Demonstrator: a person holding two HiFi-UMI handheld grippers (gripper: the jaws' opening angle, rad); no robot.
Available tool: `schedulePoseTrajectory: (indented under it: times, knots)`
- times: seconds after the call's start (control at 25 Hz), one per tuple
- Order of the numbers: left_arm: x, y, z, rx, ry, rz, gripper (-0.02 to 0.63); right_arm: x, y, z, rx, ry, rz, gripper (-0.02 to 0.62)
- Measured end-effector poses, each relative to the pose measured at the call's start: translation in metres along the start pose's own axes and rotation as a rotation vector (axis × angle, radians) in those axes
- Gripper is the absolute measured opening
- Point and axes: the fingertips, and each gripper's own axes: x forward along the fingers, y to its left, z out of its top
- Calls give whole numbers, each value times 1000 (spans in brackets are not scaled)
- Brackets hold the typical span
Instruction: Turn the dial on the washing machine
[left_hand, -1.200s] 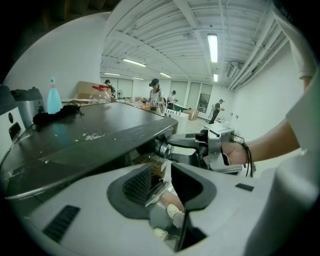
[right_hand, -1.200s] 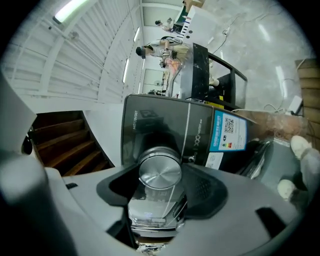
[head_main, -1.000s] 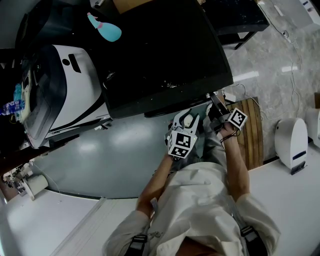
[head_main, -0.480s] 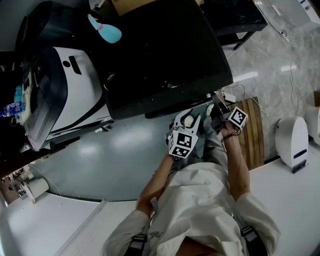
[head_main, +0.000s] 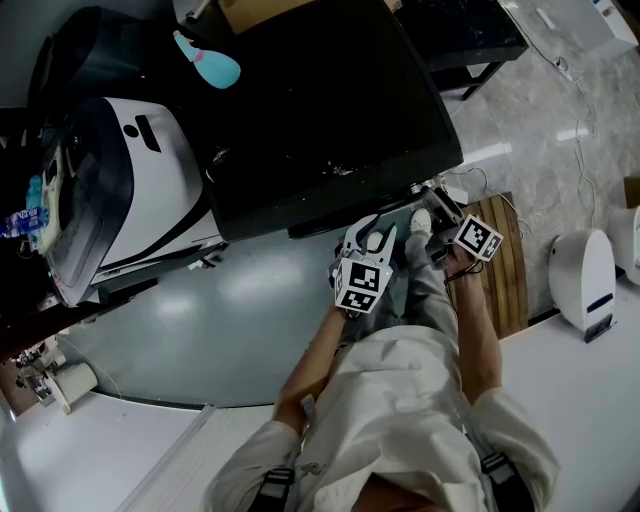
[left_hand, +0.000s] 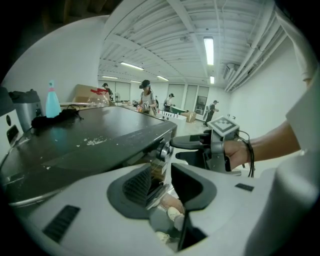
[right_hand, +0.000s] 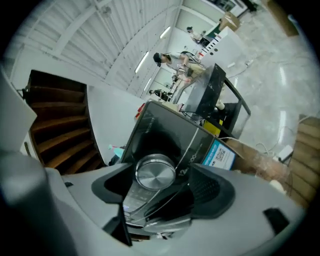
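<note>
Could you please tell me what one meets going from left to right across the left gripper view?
In order: blue spray bottle → dial of the washing machine → right gripper, jaws opening with the dial between them → hand holding that gripper.

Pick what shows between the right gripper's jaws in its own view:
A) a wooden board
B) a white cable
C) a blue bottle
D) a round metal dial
D: in the right gripper view the dial, round and silver, sits on the washing machine and is framed between the jaws of the right gripper, which are opening and do not press on it.
</note>
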Motion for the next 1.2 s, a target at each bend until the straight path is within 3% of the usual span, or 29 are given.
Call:
schedulePoseTrajectory:
  times: [0.56,1.0,1.2]
  knots:
    - [3,4,-2,-38,-13,15,130,3,29,-9,-713,134,-217,335]
    - [0,-1,-11,-64,-10,21,130,14,22,-20,-1045,202,-377,333]
    - [-3,0,-15,-72,-6,32,130,16,16,-19,-1150,205,-452,302]
